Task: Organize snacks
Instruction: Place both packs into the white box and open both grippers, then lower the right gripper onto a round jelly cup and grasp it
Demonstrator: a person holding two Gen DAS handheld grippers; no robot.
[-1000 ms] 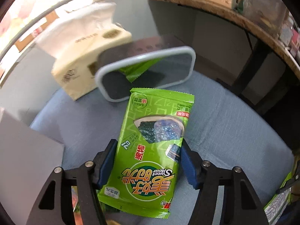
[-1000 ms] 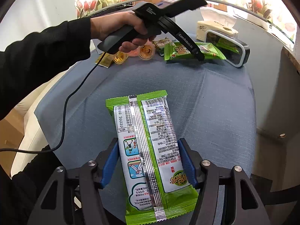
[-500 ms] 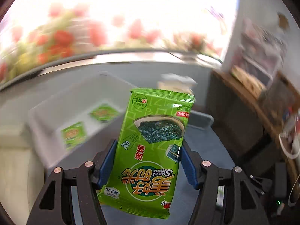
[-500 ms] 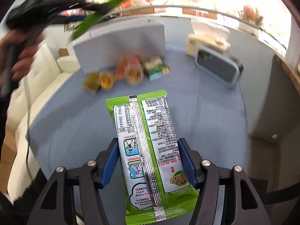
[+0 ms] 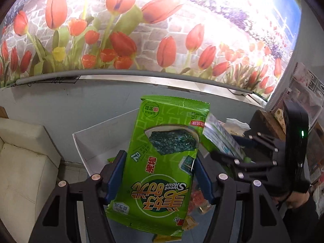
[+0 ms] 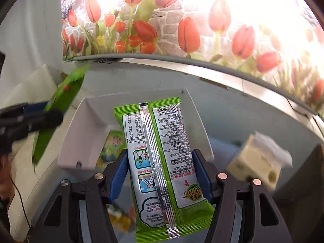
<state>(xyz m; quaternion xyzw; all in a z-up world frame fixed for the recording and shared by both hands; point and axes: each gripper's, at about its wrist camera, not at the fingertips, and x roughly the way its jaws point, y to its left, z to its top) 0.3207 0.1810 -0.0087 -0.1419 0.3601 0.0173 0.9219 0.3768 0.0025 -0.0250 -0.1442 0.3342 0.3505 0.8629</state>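
My left gripper (image 5: 159, 167) is shut on a green seaweed snack packet (image 5: 162, 154), printed front up, held in the air above a white bin (image 5: 91, 141). My right gripper (image 6: 160, 169) is shut on a second green packet (image 6: 162, 162), its white back label and silver seam up, held over the same white bin (image 6: 89, 121). One green packet (image 6: 111, 143) lies inside the bin. The right gripper and its packet (image 5: 220, 139) show at the right of the left wrist view; the left gripper's packet (image 6: 58, 109) shows at the left of the right wrist view.
A tulip mural wall (image 5: 141, 30) rises behind the bin above a grey ledge (image 6: 182, 68). A cream sofa (image 5: 24, 162) is to the left. A tissue box (image 6: 261, 162) stands to the right. Small orange and yellow snacks (image 5: 197, 200) lie on the table below.
Both grippers have lifted their packets from over the blue table and swung toward the white bin by the mural wall. The grips are unchanged.
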